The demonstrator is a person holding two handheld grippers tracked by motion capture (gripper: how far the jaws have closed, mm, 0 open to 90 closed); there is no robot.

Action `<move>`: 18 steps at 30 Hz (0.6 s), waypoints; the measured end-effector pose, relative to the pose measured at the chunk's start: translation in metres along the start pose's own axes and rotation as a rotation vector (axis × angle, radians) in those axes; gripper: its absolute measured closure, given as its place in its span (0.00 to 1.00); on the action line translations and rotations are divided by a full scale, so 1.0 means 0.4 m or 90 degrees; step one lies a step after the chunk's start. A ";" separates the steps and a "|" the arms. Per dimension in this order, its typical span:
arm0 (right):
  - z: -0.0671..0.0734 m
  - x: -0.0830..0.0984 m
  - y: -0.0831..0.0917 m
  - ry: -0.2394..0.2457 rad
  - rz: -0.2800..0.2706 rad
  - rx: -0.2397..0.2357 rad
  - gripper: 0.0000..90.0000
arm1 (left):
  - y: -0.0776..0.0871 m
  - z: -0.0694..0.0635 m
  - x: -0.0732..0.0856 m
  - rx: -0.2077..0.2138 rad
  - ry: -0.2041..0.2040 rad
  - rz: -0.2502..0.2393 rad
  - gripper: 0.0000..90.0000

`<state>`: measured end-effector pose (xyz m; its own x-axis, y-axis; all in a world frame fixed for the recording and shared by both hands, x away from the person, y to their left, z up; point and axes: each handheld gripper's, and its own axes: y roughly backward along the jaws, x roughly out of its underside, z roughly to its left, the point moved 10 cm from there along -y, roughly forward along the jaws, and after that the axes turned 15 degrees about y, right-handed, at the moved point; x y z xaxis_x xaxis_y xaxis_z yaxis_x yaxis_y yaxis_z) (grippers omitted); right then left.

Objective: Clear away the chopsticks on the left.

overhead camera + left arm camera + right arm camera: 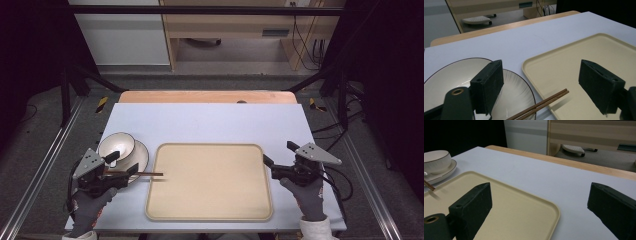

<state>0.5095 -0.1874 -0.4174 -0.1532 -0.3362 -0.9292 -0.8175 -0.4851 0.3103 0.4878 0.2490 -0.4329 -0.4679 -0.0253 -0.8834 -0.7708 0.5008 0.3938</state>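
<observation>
2 chopsticks (541, 105) across plate (516, 87) and tray (584, 62) edge

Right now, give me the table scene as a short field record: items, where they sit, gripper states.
surface: table with pale blue top
tray: beige tray, empty, centre
plate: white plate, left of tray
bowl: white bowl, standing on the plate
chopsticks: brown chopsticks, resting from plate rim onto tray edge
left gripper: left gripper, open, over plate and chopsticks, holding nothing
right gripper: right gripper, open, at tray's right edge, holding nothing
</observation>
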 end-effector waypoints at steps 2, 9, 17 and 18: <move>0.003 -0.006 0.002 0.004 -0.002 0.000 0.06 | 0.003 0.006 0.004 -0.002 0.002 0.002 0.22; 0.014 -0.011 0.003 0.013 -0.001 -0.004 0.06 | 0.026 0.016 0.018 -0.002 0.002 0.010 0.22; 0.020 -0.008 0.001 0.010 0.002 -0.010 0.06 | 0.070 0.045 0.047 -0.012 0.010 0.013 0.22; 0.020 -0.008 0.001 0.009 0.003 -0.011 0.06 | 0.076 0.049 0.049 -0.015 0.008 0.014 0.22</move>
<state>0.5050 -0.1800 -0.4160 -0.1492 -0.3500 -0.9248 -0.8075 -0.4968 0.3182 0.4637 0.2805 -0.4434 -0.4897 -0.0255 -0.8715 -0.7703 0.4810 0.4187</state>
